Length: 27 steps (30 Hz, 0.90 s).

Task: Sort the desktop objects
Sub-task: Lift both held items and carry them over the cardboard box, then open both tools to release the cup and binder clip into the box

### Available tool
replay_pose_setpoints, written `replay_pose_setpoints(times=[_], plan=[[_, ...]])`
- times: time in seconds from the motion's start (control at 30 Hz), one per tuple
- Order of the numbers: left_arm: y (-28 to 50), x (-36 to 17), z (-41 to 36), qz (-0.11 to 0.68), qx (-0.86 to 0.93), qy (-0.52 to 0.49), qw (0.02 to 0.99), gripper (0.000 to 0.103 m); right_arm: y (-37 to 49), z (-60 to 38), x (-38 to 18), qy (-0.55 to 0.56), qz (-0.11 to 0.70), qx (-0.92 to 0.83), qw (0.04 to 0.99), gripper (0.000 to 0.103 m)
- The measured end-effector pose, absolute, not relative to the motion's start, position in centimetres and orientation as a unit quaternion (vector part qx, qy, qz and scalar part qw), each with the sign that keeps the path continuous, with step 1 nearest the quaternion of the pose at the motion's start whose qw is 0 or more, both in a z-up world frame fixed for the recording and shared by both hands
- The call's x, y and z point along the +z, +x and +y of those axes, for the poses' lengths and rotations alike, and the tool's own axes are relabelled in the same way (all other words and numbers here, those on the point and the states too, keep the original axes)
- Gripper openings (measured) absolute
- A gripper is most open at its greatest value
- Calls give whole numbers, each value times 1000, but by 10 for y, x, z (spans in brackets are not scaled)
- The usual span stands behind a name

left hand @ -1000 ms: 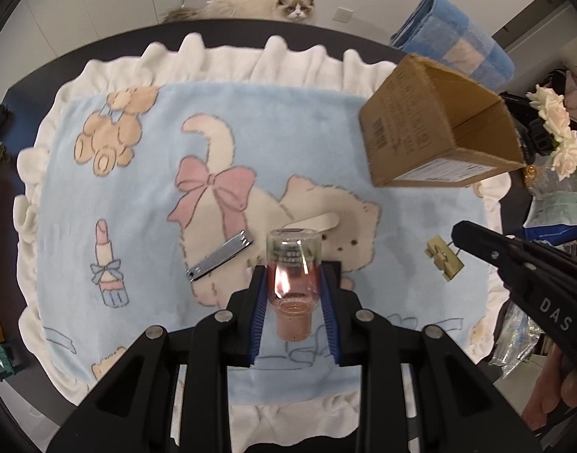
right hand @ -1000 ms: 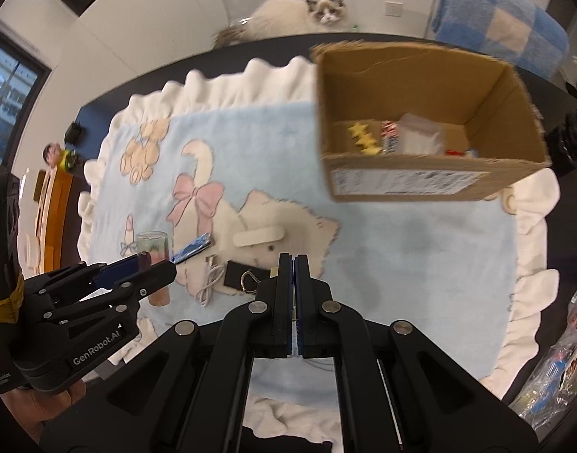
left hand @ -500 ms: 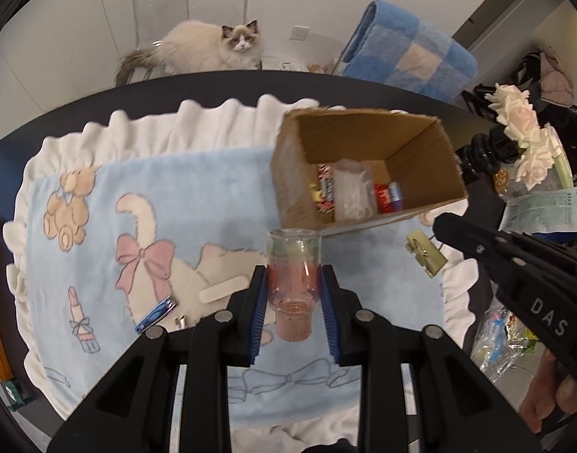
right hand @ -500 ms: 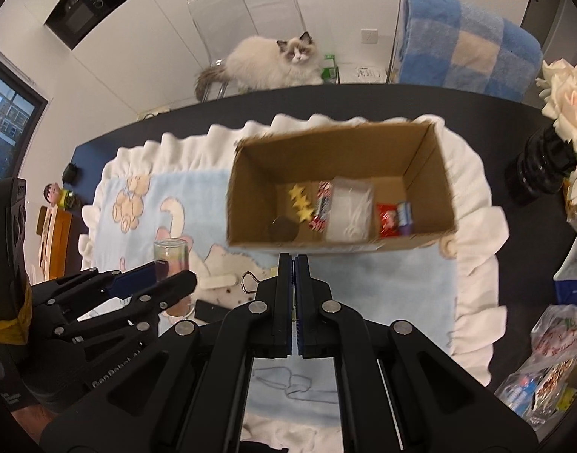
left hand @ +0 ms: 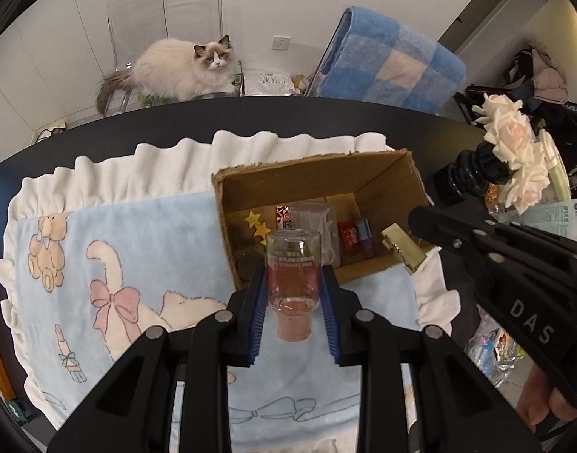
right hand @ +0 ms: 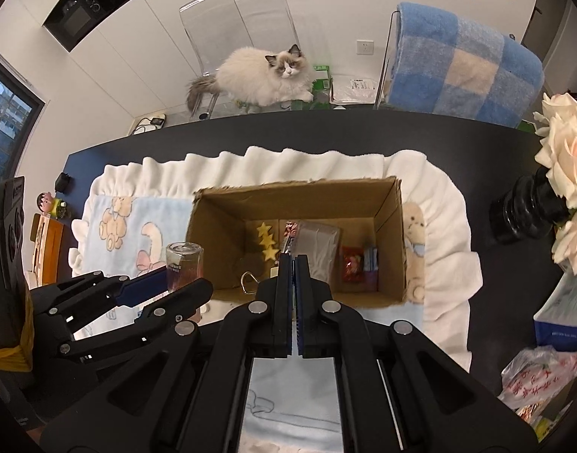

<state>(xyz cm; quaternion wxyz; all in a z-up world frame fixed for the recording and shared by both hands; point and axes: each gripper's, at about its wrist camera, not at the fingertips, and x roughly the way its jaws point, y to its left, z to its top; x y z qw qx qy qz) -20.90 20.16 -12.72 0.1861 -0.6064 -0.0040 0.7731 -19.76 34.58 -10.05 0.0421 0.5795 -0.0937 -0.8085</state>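
My left gripper [left hand: 294, 275] is shut on a small glass bottle [left hand: 293, 264] of pink liquid, cap end towards the camera, held over the near left corner of an open cardboard box [left hand: 318, 173]. The same bottle [right hand: 183, 260] and left gripper [right hand: 184, 281] show at the left of the right wrist view. My right gripper [right hand: 293, 258] is shut on a gold binder clip [left hand: 401, 247], held above the near wall of the box [right hand: 296, 204]; its wire loop [right hand: 246, 281] sticks out to the left. Yellow stars [right hand: 267, 241], sweets packets [right hand: 352, 266] and a clear packet [right hand: 318, 245] lie in the box.
The box stands on a blue and white frilled blanket [left hand: 137, 234] on a black table [left hand: 175, 120]. A dark vase of pale roses [right hand: 530, 211] stands to the right, plastic bags [right hand: 541, 377] near right. Behind the table, a cat [right hand: 265, 75] sits on a clear chair beside a blue checked throw [right hand: 462, 60].
Both grippers have travelled from over the blanket's middle to the box, which has swung into view from above. The bottle and clip stayed gripped; the nail clipper has left the view.
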Motion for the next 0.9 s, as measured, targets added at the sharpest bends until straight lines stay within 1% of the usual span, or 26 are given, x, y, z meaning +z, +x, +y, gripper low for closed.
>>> replay_pose_setpoints(times=[0.47, 0.53, 0.67, 0.7, 0.73, 0.77, 0.8, 0.83, 0.87, 0.9], plan=[[-227, -143, 215, -2, 765, -619, 178, 27, -215, 361, -121, 594, -100, -797, 50, 2], [-228, -144, 215, -2, 763, -621, 177, 27, -216, 363, -122, 594, -100, -797, 47, 4], [-230, -145, 215, -2, 761, -624, 174, 27, -217, 368, -123, 592, -106, -798, 40, 5], [-230, -145, 215, 2, 762, -625, 170, 28, -216, 368, -123, 592, -103, -798, 37, 6], [-231, -145, 215, 5, 762, -626, 167, 29, -216, 369, -123, 593, -100, -798, 34, 13], [-232, -146, 215, 8, 761, -628, 163, 42, -216, 370, -122, 593, -97, -799, 31, 21], [-232, -146, 214, 12, 762, -628, 158, 53, -215, 371, -121, 589, -93, -802, 25, 40], [-232, -145, 213, 15, 764, -626, 153, 78, -214, 372, -119, 586, -92, -805, 22, 56], [-232, -145, 211, 18, 767, -624, 149, 92, -212, 373, -118, 583, -91, -807, 19, 61], [-231, -143, 210, 20, 770, -621, 147, 93, -211, 374, -116, 582, -90, -808, 17, 70]])
